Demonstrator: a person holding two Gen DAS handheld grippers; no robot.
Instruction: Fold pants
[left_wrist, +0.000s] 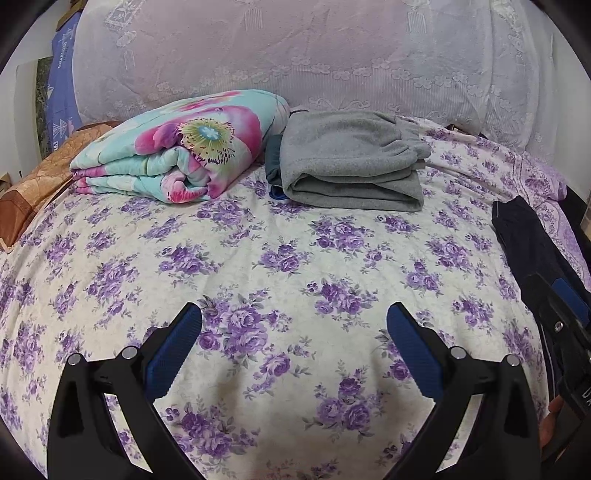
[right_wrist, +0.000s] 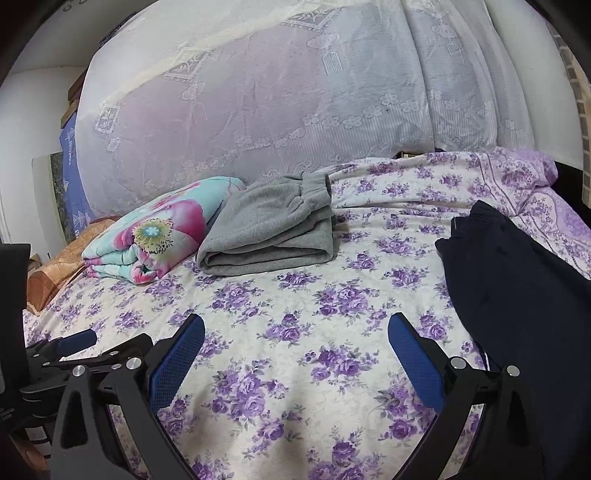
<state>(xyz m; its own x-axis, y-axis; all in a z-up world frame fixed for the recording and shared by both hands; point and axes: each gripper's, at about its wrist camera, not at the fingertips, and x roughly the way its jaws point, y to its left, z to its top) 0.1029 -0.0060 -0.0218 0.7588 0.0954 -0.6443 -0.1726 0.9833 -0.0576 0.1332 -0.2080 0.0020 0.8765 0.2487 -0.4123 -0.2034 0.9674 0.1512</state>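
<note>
Both claws checked: my left gripper (left_wrist: 294, 321) stands with its blue pads spread wide, nothing between them, poised over the bedsheet (left_wrist: 295, 258) with purple flowers. Same finding for my right gripper (right_wrist: 296, 330): spread apart, grasping nothing, above the same sheet. Dark navy pants (right_wrist: 517, 295) lie unfolded at the right side of the bed, just beside my right claw's outer finger, not touched by either pad; from the left wrist they show only at the far right edge. Toward the back of the bed, folded grey pants (right_wrist: 269, 229) sit against a folded floral quilt (right_wrist: 147, 240). Beyond them hangs a white lace curtain (right_wrist: 295, 92).
</note>
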